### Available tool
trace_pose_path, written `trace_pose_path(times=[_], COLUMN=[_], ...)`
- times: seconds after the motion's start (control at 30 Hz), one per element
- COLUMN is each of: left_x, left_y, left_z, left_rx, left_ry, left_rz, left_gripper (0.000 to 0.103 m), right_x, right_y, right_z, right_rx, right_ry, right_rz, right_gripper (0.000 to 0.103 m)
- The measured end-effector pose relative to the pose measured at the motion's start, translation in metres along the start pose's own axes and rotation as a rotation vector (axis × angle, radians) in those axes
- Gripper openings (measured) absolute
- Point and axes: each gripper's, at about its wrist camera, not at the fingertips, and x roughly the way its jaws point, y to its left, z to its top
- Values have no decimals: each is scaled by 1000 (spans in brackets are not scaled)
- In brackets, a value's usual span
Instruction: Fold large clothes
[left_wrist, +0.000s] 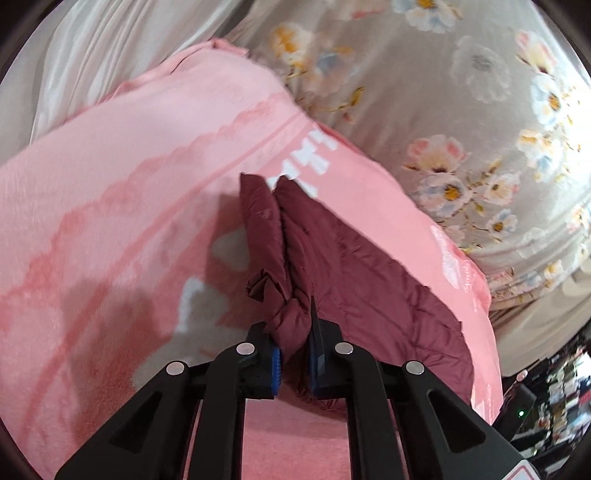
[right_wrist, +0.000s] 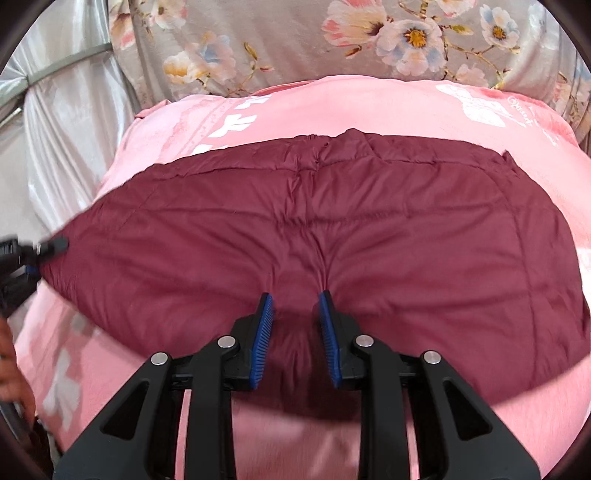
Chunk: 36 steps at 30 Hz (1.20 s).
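Here, a soft pink blanket with white letters and paler pink bands (right_wrist: 332, 110) covers the work surface, and beyond it lies a grey bedsheet printed with pink, white and yellow flowers (left_wrist: 461, 92). Pale, shiny draped fabric (right_wrist: 66, 147) hangs along the left side. A dark, cluttered corner of the room shows at the lower right of the left wrist view, too blurred to read.

A maroon quilted puffer garment (right_wrist: 332, 229) lies spread across the pink blanket. The left gripper (left_wrist: 293, 354) is clamped on a bunched corner of it, the cloth pinched between its blue pads. In the right wrist view this corner is at the far left edge. The right gripper (right_wrist: 296, 299) stands narrowly parted over the garment's near edge; whether its pads pinch the fabric cannot be told.
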Motion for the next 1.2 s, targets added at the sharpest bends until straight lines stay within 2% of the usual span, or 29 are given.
trace_pose_path(times=[0.07,0.13,0.27,0.33,0.47,0.57,0.77,0.93,1.0,1.03,1.1,1.2], left_x=[-9,-18,-26,-27,-25,-13,43,118,153,162,160,140], left_y=[-16,-40,-95,-127,-189,-226,-295,-324,-321,-317,-310,-308], left_z=[4,6,5,1,-12,-24,-76,-146,-175,-183,-189,-174], left_rx=[41,105,239,308,438,495,589,649,628,608,570,528], left_ry=[-17,-40,-66,-72,-79,-54,89,304,432,463,486,498], left_rz=[-14,-20,-56,-85,-151,-195,-259,-217,-179,-170,-198,-272], left_gripper=[7,7,7,6,6,6,6,8,10,11,12,23], right_x=[-7,-5,10,11,-9,-35,-83,-103,-108,-110,-116,-124], right_y=[0,4,13,11,-12,-41,-112,-157,-168,-170,-176,-178], right_z=[-2,-4,-10,-7,-3,-6,-28,-47,-49,-49,-46,-38], right_rx=[1,-16,-54,-31,68,115,214,301,331,343,359,354], right_ry=[9,30,41,43,45,18,-10,-27,-37,-45,-72,-110], right_rz=[29,55,31,43,116,86,-67,-159,-176,-186,-201,-197], right_gripper=[19,18,18,18,18,19,19,19,19,19,20,31])
